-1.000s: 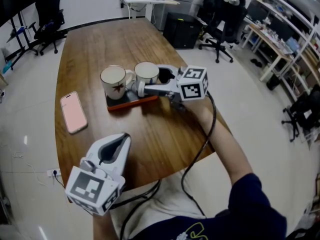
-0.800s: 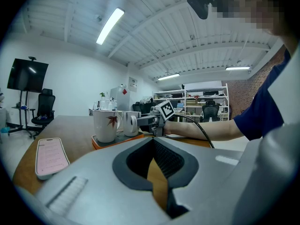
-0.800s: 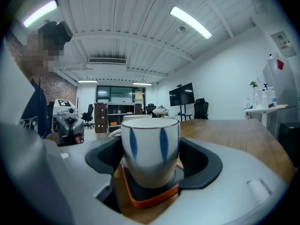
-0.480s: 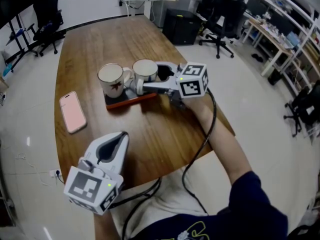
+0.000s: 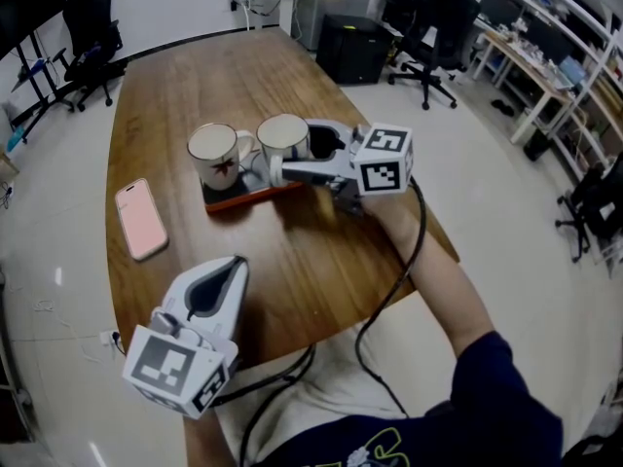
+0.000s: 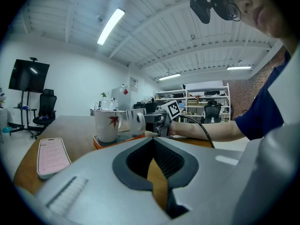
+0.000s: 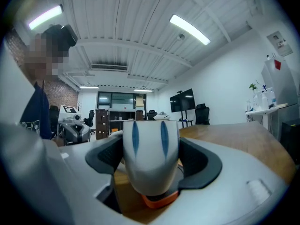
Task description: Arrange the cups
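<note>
Little has changed since a second ago: the right tool (image 5: 292, 154) still clamps the blue-streaked cup (image 5: 282, 136) on the orange tray (image 5: 243, 200) mid-counter (image 5: 311, 261), beside the leaf-printed cup (image 5: 216, 154). The left tool (image 5: 234, 269), jaws together and empty, hangs over the near edge. A pink phone (image 5: 141, 219) lies by the left edge, and office chairs (image 5: 428, 27) stand beyond.

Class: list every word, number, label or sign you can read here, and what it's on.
No readable text.
Right cube, left cube: patterns, no letters.
Leaf mug: a leaf picture only.
Striped mug: blue strokes only.
Wall notice: too small to read.
</note>
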Motion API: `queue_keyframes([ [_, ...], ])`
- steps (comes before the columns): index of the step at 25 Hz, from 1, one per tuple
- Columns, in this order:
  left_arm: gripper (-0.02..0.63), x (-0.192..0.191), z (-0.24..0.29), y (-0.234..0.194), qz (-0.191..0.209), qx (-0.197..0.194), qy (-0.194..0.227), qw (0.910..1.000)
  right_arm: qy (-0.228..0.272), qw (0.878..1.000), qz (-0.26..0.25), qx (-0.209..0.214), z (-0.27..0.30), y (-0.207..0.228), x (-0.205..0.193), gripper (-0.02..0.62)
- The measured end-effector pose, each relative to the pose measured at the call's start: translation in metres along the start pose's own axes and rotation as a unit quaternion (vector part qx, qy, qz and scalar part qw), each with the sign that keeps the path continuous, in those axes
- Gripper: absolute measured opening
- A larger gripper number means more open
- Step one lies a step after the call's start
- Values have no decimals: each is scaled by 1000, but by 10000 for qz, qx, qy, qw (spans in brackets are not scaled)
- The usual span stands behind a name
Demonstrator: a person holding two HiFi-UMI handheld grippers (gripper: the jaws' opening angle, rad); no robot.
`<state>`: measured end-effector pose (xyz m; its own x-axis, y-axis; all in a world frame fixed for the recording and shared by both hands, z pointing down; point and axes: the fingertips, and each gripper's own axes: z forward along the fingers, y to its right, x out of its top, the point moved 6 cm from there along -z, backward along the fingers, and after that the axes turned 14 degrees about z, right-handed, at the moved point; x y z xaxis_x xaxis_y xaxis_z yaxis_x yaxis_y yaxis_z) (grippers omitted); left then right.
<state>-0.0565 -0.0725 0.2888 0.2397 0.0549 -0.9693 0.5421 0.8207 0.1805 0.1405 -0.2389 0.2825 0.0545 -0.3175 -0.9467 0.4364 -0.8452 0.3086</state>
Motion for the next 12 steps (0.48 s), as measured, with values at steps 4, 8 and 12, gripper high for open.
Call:
queue_keyframes([
  [4, 3, -1, 1, -1, 0, 6, 3, 10000, 19, 9999, -20, 129, 2, -9, -1, 362],
  [8, 3, -3, -4, -3, -57, 311, -69, 9995, 103, 9993, 109, 336, 0, -17, -1, 362],
  [12, 2, -5, -22, -5, -120, 678, -161, 9975, 303, 9969, 115, 711, -7, -32, -1, 362],
])
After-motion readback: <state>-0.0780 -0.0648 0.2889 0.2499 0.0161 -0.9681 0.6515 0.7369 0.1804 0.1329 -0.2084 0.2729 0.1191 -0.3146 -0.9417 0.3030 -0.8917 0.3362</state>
